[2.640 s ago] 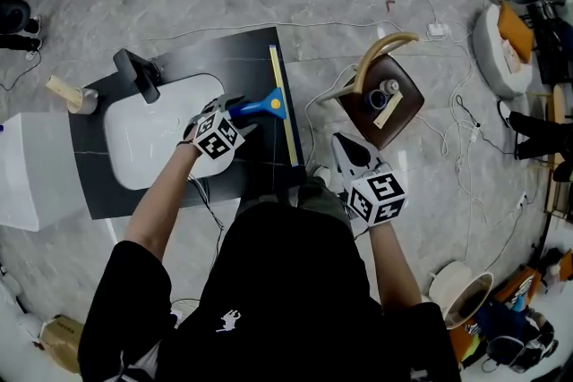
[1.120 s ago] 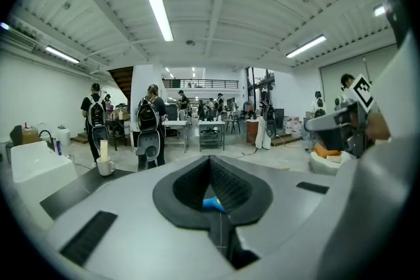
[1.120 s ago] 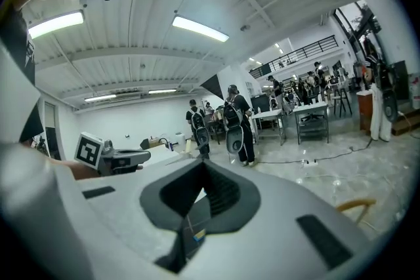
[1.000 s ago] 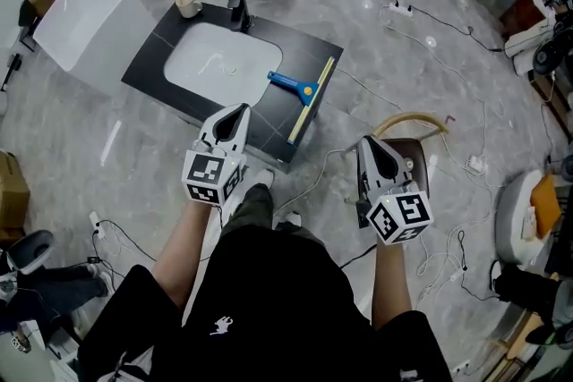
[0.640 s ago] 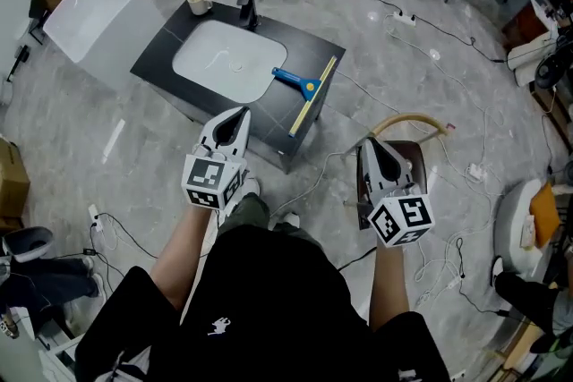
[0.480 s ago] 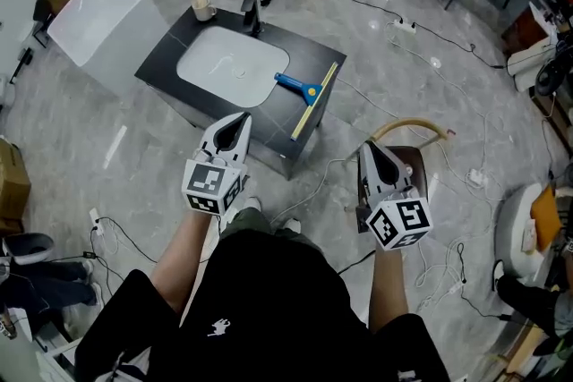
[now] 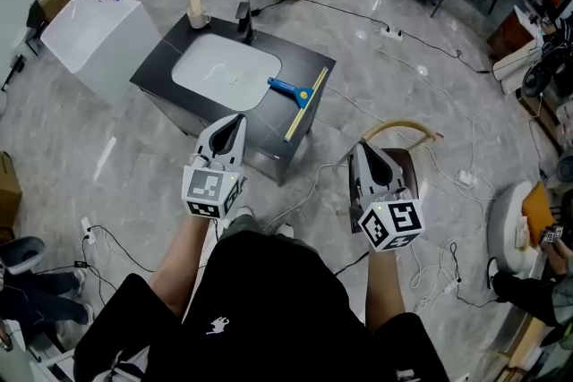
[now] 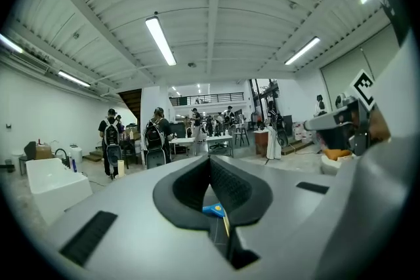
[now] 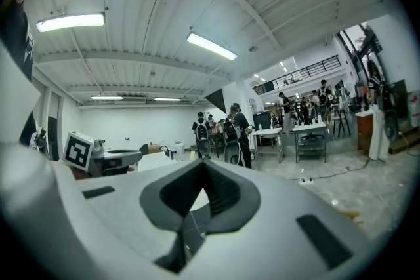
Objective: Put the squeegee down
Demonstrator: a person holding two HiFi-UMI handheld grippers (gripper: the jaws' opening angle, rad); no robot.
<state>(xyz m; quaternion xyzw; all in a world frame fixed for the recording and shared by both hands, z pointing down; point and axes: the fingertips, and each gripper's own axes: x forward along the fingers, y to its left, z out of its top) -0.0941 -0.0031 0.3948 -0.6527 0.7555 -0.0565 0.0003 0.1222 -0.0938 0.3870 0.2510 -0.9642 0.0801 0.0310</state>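
The squeegee (image 7: pixel 295 94), blue handle and long yellow blade, lies flat on the black counter (image 7: pixel 170 58), just right of the white sink basin (image 7: pixel 224 70). Neither gripper touches it. My left gripper (image 7: pixel 235 122) is shut and empty, held level in front of the counter's near edge. Past its closed pads in the left gripper view, a bit of the squeegee (image 8: pixel 215 210) shows. My right gripper (image 7: pixel 360 151) is also shut and empty, off to the right over a wooden stool (image 7: pixel 407 164).
A black faucet (image 7: pixel 243 19) and a pale cup (image 7: pixel 195 10) stand at the counter's far edge. A white cabinet (image 7: pixel 94 27) adjoins it on the left. Cables trail over the floor (image 7: pixel 421 94). People with backpacks (image 8: pixel 155 141) stand farther off.
The left gripper, which was at the squeegee's handle earlier, has let go and pulled back. Both grippers have drawn away from the counter and risen. The squeegee stays on the counter.
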